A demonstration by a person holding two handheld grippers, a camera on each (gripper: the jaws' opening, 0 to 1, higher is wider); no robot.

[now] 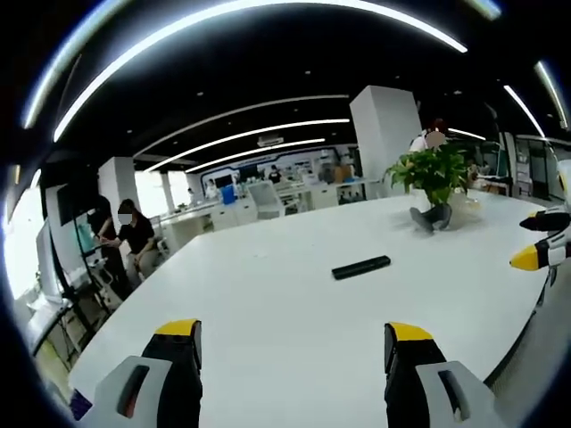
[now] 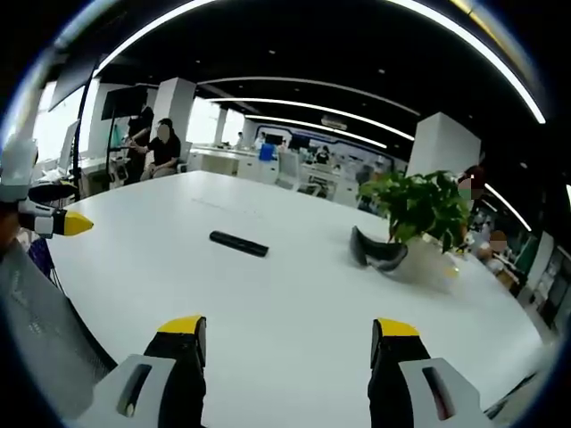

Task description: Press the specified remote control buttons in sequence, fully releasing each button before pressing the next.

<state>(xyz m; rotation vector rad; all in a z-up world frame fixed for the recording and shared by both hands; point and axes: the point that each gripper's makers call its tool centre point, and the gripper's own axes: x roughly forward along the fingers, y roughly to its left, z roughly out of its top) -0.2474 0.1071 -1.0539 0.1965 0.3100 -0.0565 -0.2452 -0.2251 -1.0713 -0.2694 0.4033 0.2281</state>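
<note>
Remote control (image 1: 360, 267) lies on table (image 1: 268, 312), well beyond both spread tongs.

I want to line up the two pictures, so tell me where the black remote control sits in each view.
Left gripper view: the remote control lies on the white table, right of centre, ahead of the open jaws.
Right gripper view: the remote control lies left of centre, further up the table.
Shared landmark: the potted plant, beyond the remote in the left gripper view, to its right in the other.
</note>
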